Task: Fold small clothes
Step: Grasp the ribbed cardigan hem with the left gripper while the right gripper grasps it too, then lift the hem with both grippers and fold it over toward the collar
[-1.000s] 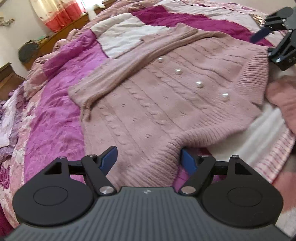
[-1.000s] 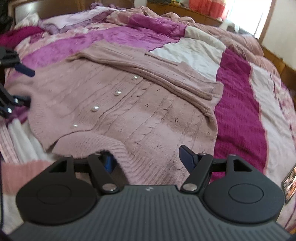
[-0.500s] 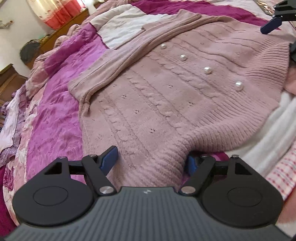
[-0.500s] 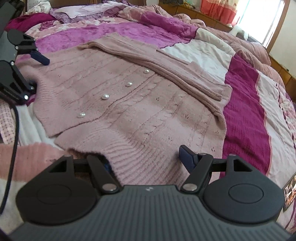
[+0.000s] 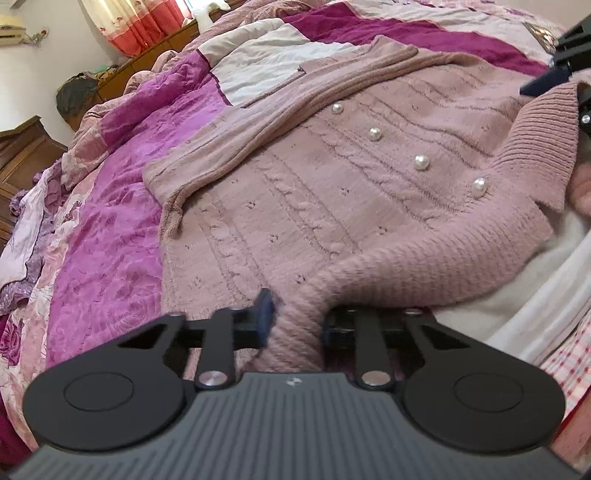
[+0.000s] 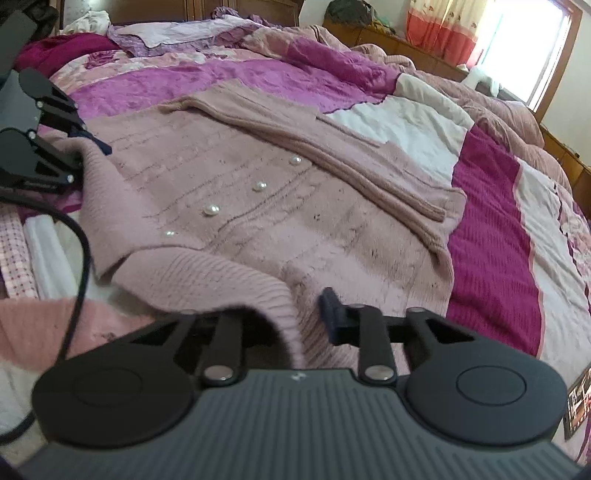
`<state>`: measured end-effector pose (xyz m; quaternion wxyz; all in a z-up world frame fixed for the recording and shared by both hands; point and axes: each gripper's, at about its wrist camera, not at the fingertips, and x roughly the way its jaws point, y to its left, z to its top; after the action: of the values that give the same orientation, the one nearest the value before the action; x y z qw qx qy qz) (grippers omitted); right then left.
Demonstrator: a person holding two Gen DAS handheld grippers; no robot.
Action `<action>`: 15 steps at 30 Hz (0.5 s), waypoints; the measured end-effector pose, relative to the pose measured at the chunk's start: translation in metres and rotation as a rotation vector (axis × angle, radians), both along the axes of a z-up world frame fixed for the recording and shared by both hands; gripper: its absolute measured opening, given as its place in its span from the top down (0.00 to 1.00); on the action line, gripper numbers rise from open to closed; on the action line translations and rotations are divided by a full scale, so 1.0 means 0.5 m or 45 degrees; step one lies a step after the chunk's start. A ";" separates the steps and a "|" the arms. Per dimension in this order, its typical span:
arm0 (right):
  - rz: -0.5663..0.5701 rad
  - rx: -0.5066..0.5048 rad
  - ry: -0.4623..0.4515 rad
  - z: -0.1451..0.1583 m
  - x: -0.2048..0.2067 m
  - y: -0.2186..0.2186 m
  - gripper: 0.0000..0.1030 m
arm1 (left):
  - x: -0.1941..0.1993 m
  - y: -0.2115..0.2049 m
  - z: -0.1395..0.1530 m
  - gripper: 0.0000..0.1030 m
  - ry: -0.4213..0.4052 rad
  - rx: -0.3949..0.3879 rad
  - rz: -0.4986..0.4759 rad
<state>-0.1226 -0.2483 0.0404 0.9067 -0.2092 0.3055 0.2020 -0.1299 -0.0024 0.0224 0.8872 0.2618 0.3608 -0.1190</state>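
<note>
A pink cable-knit cardigan (image 5: 332,206) with pearl buttons (image 5: 421,162) lies flat on the bed, one sleeve (image 5: 280,122) folded across its chest. My left gripper (image 5: 297,321) is closing, with a bunched corner of the ribbed hem squeezed between its pads. At the other end of the hem my right gripper (image 6: 295,317) is closing too, ribbed knit gathered between its fingers and its left finger hidden under the fabric. The right wrist view shows the cardigan (image 6: 277,221) with the left gripper (image 6: 86,162) at its far corner. The right gripper (image 5: 554,77) shows at the left wrist view's right edge.
The bed carries a patchwork quilt (image 5: 110,258) in purple, magenta and white. White and pink-checked clothes (image 6: 22,254) lie by the near edge, with a black cable (image 6: 83,258) over them. Wooden furniture (image 5: 22,155) and an orange curtain (image 6: 447,33) stand beyond the bed.
Both grippers' jaws have come together from wide open onto the cardigan's ribbed hem, which now bunches up between the fingers. The hands have barely shifted.
</note>
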 end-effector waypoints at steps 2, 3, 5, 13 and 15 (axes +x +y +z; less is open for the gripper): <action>-0.003 0.000 -0.007 0.002 0.003 0.002 0.82 | 0.004 0.002 0.008 0.85 0.001 -0.031 0.014; -0.007 0.006 -0.010 0.003 0.006 0.002 0.85 | 0.008 0.003 0.013 0.87 0.000 -0.049 0.024; -0.021 0.029 -0.015 0.007 0.011 0.001 0.87 | 0.011 0.005 0.025 0.88 -0.010 -0.078 0.038; -0.093 0.094 -0.063 0.031 0.026 -0.002 0.90 | 0.028 0.010 0.079 0.89 -0.075 -0.204 0.091; -0.119 0.126 -0.072 0.040 0.033 -0.006 0.90 | 0.032 0.009 0.091 0.89 -0.099 -0.223 0.096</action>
<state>-0.1062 -0.2515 0.0603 0.9326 -0.1554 0.2788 0.1683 -0.1140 0.0023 0.0681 0.9239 0.1739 0.3238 -0.1065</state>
